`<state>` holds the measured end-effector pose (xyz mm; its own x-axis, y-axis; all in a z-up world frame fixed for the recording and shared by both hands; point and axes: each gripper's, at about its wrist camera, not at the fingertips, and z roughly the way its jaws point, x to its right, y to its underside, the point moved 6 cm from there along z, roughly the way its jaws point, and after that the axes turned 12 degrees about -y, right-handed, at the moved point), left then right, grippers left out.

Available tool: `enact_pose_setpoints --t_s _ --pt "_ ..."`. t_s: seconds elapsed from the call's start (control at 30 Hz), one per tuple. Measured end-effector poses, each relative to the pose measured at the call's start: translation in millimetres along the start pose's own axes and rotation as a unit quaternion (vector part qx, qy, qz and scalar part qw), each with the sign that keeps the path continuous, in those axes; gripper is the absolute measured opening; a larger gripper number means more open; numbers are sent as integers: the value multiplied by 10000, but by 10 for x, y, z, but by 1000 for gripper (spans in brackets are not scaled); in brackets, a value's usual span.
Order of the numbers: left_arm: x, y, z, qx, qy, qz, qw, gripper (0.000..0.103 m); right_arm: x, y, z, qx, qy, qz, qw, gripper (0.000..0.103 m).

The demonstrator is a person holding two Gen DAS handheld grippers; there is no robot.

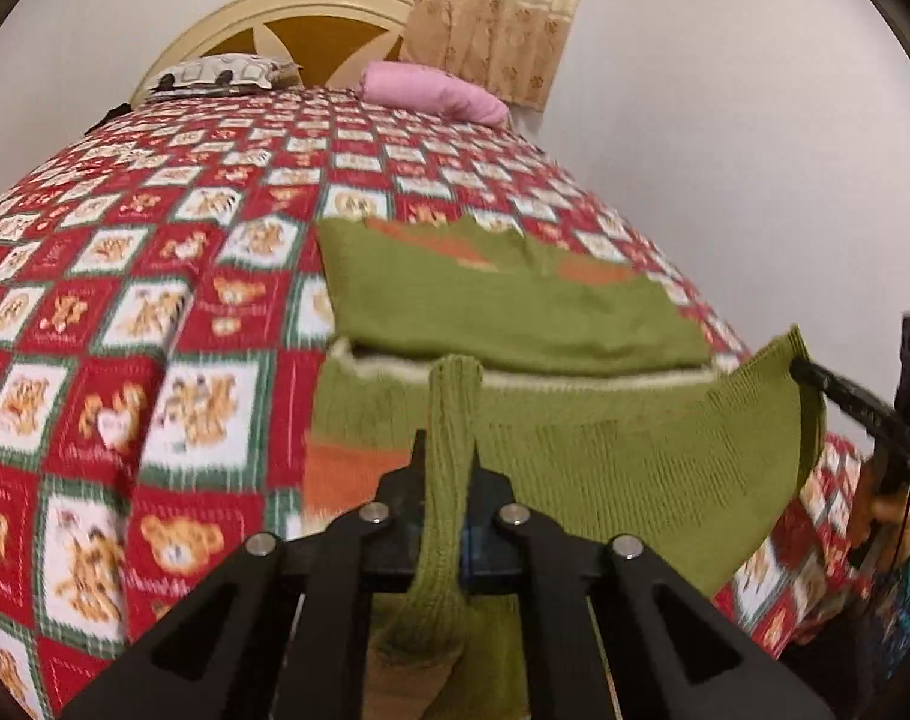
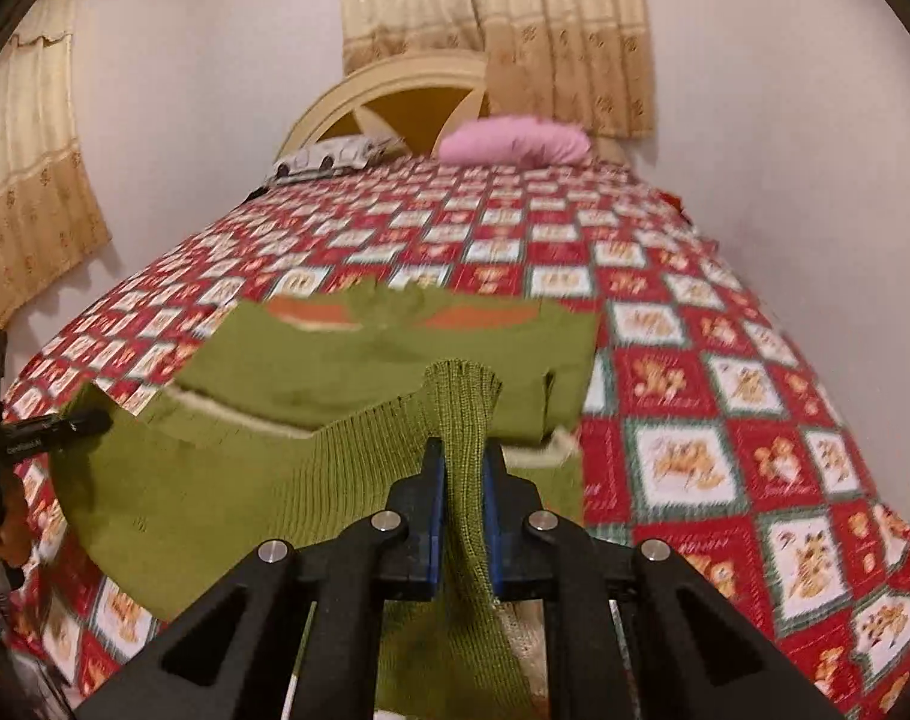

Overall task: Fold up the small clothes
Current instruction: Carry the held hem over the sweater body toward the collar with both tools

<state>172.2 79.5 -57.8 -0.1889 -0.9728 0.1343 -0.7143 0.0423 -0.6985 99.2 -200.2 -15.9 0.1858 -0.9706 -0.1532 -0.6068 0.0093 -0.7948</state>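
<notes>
- The left claw (image 1: pixel 446 468) is clamped on a bunched corner of the green sweater (image 1: pixel 514 312), the knit pinched tight between its jaws at the near left of the garment.
- The right claw (image 2: pixel 462 474) is likewise closed on the sweater's near right corner, ribbed cloth squeezed between its blue pads (image 2: pixel 435 498).
- Between the two grips the near hem hangs raised off the bed (image 1: pixel 125 300), slack and sagging in the middle; the far part of the sweater lies flat on the red bear-print bedspread, orange patches showing near its far edge.
- Judging by this, the step in hand is a lengthwise fold: the near edge is lifted, ready to be carried over the far part.
- The next move seems to call for both claws travelling together toward the far edge, kept level and apart enough to hold the hem taut, then lowering it square onto the far edge before letting go.
- Farther off, a pink pillow (image 1: pixel 437 90) and a patterned pillow (image 1: pixel 221 75) lie by the headboard, well apart from the sweater.
</notes>
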Motion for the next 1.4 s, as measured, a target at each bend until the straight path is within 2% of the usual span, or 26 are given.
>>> enact_pose_setpoints --t_s 0.1,0.53,0.87,0.97,1.03,1.13,1.17,1.2,1.23,1.27,1.3,1.4 --pt "-61 -166 71 -9 -77 -189 9998 7 -4 -94 15 103 73 12 9999 10" --pt "-178 -627 486 -177 -373 -412 9983 7 123 -530 271 215 452 -144 9986 10" --pt "-254 -1256 847 -99 -629 -575 9963 7 371 -1031 810 194 787 -280 9963 10" --pt "-285 -1360 943 -66 -732 -477 9961 7 452 -1036 1013 38 868 -284 9958 10" --pt "-275 -1349 997 -140 -638 -273 9975 7 486 -994 1099 -58 864 -258 9959 10" --pt "-252 -1229 1072 -366 -346 -66 9987 17 510 -896 1169 -139 769 -168 9968 10" --pt "-240 -1156 1105 -448 -252 -12 9987 29 514 -872 1180 -153 757 -151 9969 10" --pt "-222 -1125 1126 -498 -250 28 9984 45 523 -842 1200 -173 746 -120 9970 10" --pt "-197 -1070 1162 -542 -304 81 9980 54 534 -817 1221 -201 725 -76 9971 10" --pt "-178 -1020 1191 -537 -369 123 9978 69 546 -787 1240 -230 700 -12 9973 10" --pt "-166 -989 1207 -512 -405 141 9978 72 555 -770 1248 -239 685 37 9974 10" --pt "-117 -924 1261 -513 -468 167 9974 69 562 -745 1242 -252 663 82 9974 10"
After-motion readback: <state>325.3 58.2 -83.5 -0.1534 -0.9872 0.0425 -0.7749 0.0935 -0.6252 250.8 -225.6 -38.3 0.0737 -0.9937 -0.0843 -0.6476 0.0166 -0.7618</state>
